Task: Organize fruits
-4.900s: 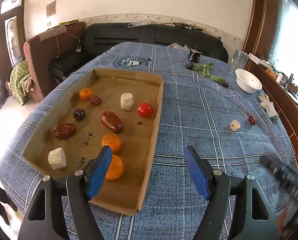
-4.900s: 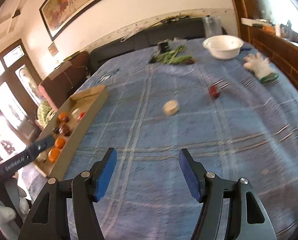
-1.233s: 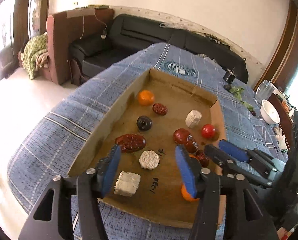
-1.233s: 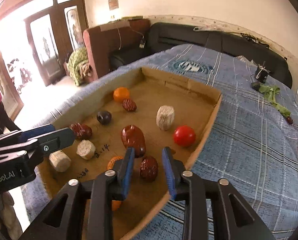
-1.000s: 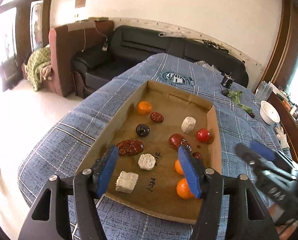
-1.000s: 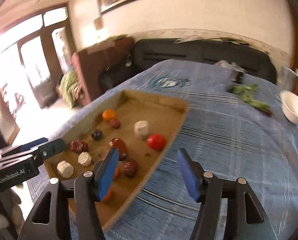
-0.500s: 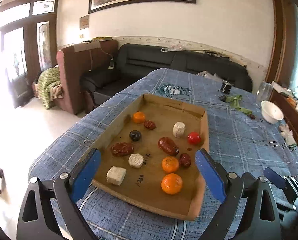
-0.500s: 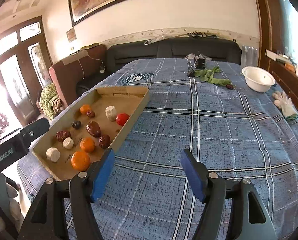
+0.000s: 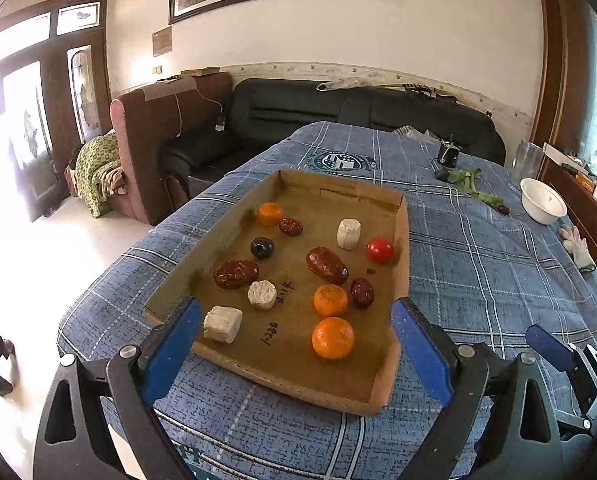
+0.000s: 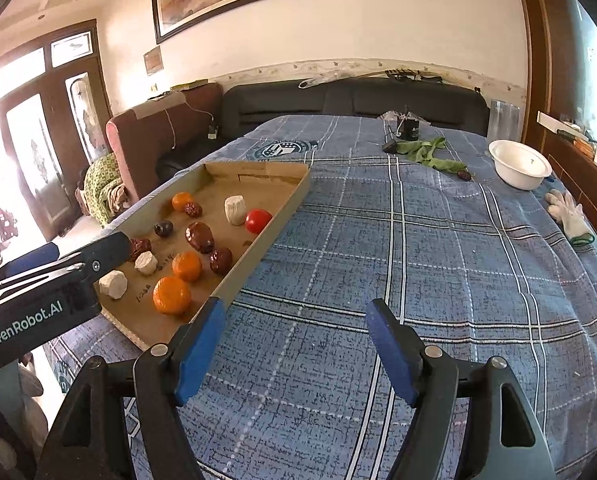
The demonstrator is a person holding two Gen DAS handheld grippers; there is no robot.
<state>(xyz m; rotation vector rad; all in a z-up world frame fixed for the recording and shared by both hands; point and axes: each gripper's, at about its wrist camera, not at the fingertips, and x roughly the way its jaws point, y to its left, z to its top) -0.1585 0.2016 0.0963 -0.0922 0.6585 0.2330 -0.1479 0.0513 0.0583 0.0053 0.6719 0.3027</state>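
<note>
Eleven or so fruits sit in the cardboard tray (image 9: 402,240). Both the left gripper (image 9: 294,334) and right gripper (image 10: 294,334) gape empty. Oranges (image 9: 333,338) look firm but rollable; I'd pinch across the middle.

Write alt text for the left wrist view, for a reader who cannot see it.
A shallow cardboard tray on a blue plaid tablecloth holds three oranges, a red tomato, a dark plum, dried dates and pale chunks. The left gripper frames it from below, open and empty. A white bowl sits far right.
</note>
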